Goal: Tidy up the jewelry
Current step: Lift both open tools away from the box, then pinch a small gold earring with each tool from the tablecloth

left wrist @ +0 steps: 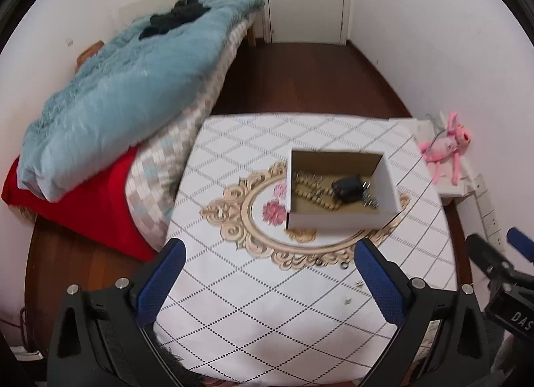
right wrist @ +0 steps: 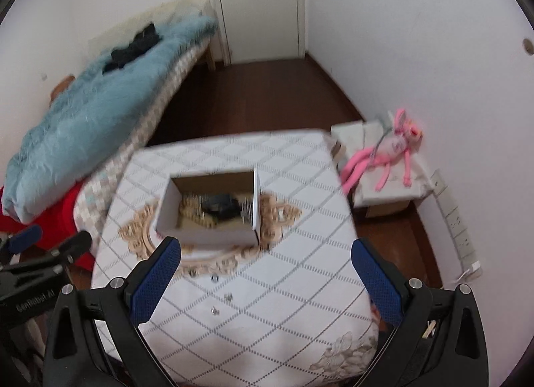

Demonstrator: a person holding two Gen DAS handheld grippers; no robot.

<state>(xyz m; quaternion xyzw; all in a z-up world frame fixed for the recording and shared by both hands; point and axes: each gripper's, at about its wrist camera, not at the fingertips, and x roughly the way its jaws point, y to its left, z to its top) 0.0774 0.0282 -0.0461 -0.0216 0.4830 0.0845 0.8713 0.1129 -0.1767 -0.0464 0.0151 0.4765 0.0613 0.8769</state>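
Observation:
A white cardboard box [left wrist: 337,221] stands open on the patterned table [left wrist: 260,313]; it also shows in the right wrist view [right wrist: 207,235]. Inside lie beaded jewelry [left wrist: 312,191] and a black item [left wrist: 348,188]. Small loose metal pieces [right wrist: 228,297] lie on the table in front of the box, also in the left wrist view [left wrist: 343,266]. My left gripper [left wrist: 268,253] is open and empty above the table's near side. My right gripper [right wrist: 265,251] is open and empty, just in front of the box.
A bed with a light blue quilt [left wrist: 110,103] and red blanket [left wrist: 83,206] stands left of the table. A pink plush toy [right wrist: 390,150] lies on a small stand at the right by the wall. A white door [right wrist: 257,3] is at the far end.

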